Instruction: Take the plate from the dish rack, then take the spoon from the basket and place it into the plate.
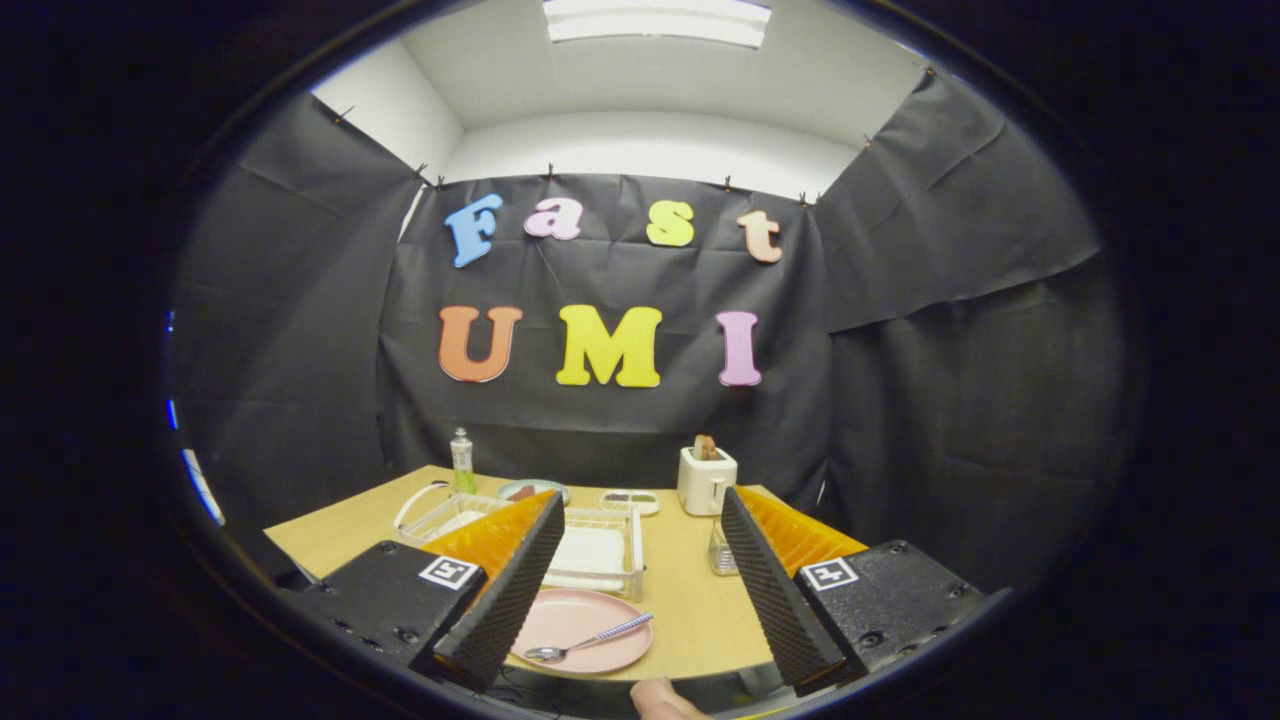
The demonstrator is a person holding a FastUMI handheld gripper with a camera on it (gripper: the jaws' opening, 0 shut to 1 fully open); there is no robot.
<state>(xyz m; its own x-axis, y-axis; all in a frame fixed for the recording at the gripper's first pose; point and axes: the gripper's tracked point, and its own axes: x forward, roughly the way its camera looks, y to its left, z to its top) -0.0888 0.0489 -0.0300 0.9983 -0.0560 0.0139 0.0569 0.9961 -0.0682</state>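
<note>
1. A light wooden table (690, 600) stands in a booth walled with black cloth, under a white ceiling with a bright light panel (657, 18); the table's near edge curves just below the fingers.
2. Nearest of all, a fingertip of a person's hand (662, 700) shows under that near edge.
3. The gripper (633, 590) hangs over the table's near edge with its fingers spread wide and nothing held between them. Each finger block carries a square black-and-white marker, with no words to read on it.
4. Between the fingers, close to the table's near edge, lies a pink plate (580, 615), partly hidden behind the left finger. The spoon (590, 642) rests across it, bowl toward the left finger, handle pointing toward the right.
5. To the right of the plate the tabletop is bare up to the right finger.
6. Just beyond the plate sits the clear dish rack (600, 550), with a white-rimmed basket (440, 510) to its left.
7. Beside the right finger stands a small clear glass (722, 555).
8. Farther back stand a green bottle (462, 462), a shallow bowl (533, 489), a small tray (630, 500) and a white toaster (706, 478) with toast, all near the table's far edge. Their labels are too small to read.
</note>
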